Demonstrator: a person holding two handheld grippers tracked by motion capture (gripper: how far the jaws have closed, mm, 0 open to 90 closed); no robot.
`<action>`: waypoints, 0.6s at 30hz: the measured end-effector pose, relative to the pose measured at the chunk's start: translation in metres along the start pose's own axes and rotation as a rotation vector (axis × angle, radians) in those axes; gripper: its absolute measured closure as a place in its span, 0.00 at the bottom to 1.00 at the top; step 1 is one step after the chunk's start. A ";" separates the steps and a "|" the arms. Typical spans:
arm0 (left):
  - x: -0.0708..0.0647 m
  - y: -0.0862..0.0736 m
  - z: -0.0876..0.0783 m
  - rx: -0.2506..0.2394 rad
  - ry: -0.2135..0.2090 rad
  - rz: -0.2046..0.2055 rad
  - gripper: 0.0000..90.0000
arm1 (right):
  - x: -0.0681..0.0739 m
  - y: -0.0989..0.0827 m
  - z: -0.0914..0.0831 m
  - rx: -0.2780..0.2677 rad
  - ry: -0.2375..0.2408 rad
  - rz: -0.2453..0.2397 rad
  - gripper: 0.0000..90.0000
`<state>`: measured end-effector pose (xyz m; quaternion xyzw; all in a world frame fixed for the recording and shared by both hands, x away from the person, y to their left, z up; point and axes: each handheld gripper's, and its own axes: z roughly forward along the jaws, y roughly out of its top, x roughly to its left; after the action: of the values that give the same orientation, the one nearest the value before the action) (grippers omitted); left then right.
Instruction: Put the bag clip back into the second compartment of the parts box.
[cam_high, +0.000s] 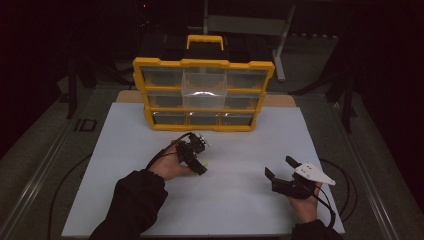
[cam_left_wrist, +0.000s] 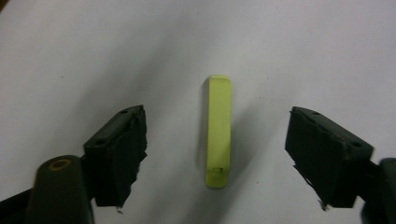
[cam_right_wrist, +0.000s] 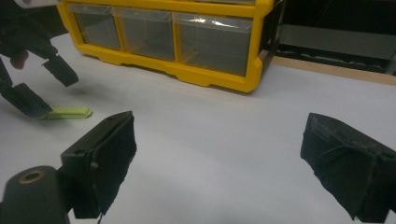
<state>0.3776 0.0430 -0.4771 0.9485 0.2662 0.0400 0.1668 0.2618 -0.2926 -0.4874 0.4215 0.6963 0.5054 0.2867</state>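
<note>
White board (cam_high: 150, 200), dark room: I straddle the bar (cam_left_wrist: 219, 133).
Left gripper (cam_left_wrist: 215, 154) open, empty; I centre it before closing. Right gripper (cam_right_wrist: 219, 163) open, empty.

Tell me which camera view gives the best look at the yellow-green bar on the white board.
The left gripper view: the yellow-green bar lies whole and close between the open jaws, untouched. In the right gripper view it is a small strip, its near end behind the left hand-held gripper. In the high view it is a tiny speck.
</note>
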 end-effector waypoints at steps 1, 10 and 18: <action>-0.001 0.000 0.001 0.005 -0.001 0.000 0.27 | 0.000 0.000 0.000 0.001 -0.001 0.000 0.11; -0.003 0.004 0.008 0.054 -0.035 0.015 0.54 | -0.001 0.000 -0.001 -0.001 -0.003 0.000 0.11; -0.004 0.008 0.014 0.106 -0.023 0.012 0.77 | -0.001 0.000 -0.001 0.000 -0.006 0.004 0.11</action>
<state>0.3803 0.0310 -0.4873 0.9580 0.2602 0.0158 0.1193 0.2615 -0.2942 -0.4872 0.4243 0.6947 0.5045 0.2878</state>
